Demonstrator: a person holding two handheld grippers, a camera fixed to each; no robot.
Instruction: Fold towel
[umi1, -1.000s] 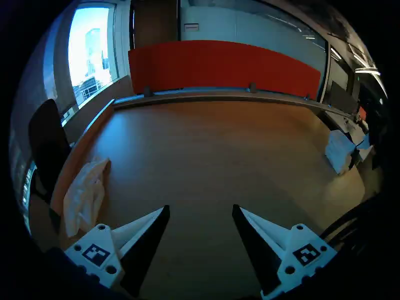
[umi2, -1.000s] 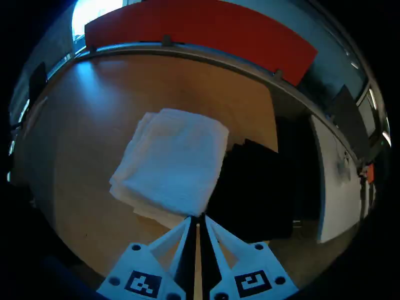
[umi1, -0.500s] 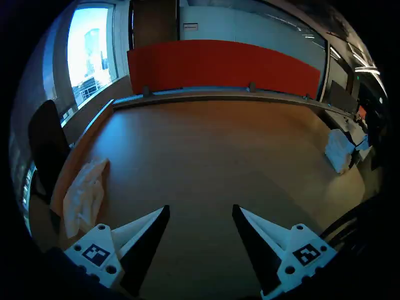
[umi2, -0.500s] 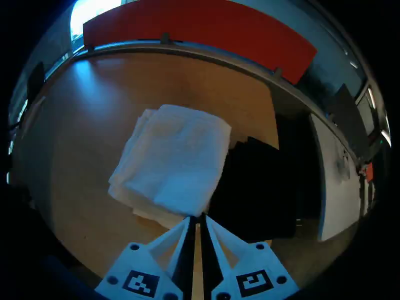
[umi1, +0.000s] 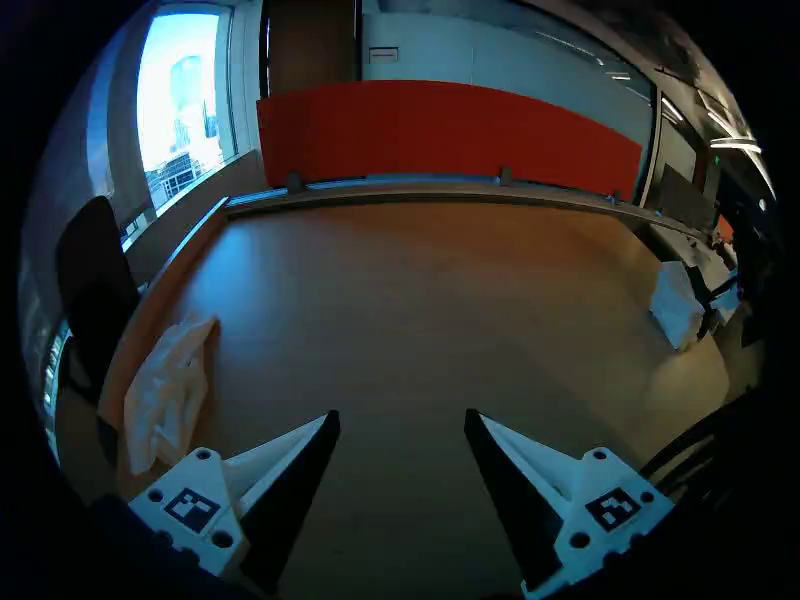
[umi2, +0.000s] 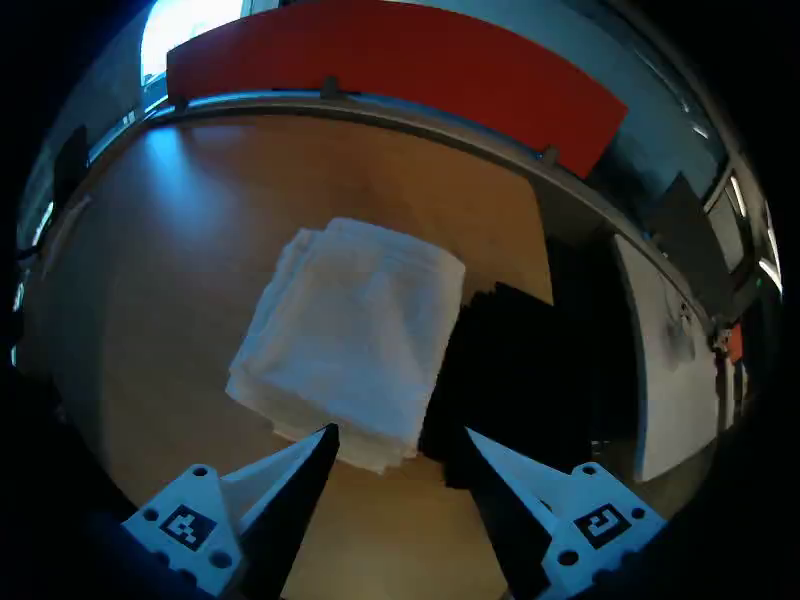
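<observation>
left gripper view: left claw (umi1: 402, 420) spread wide, empty, above bare desk (umi1: 420, 300). crumpled cloth (umi1: 165, 390) at the desk's left edge. folded towel (umi1: 677, 305) at the right edge, small, its far side hard to make out. right gripper view: right claw (umi2: 400, 435) wide, empty; towel just ahead, at the desk's right edge.

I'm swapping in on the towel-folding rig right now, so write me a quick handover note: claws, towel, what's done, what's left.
Left claw: open, empty, over bare table.
Right claw: open, empty, at the near edge of the folded towel.
Towel: a neat folded square, flat on the table close to its edge.
Done: this fold looks finished; neither claw holds it.
Left: a crumpled cloth lies at the table's left edge in the left gripper view, probably the next to fold.
</observation>
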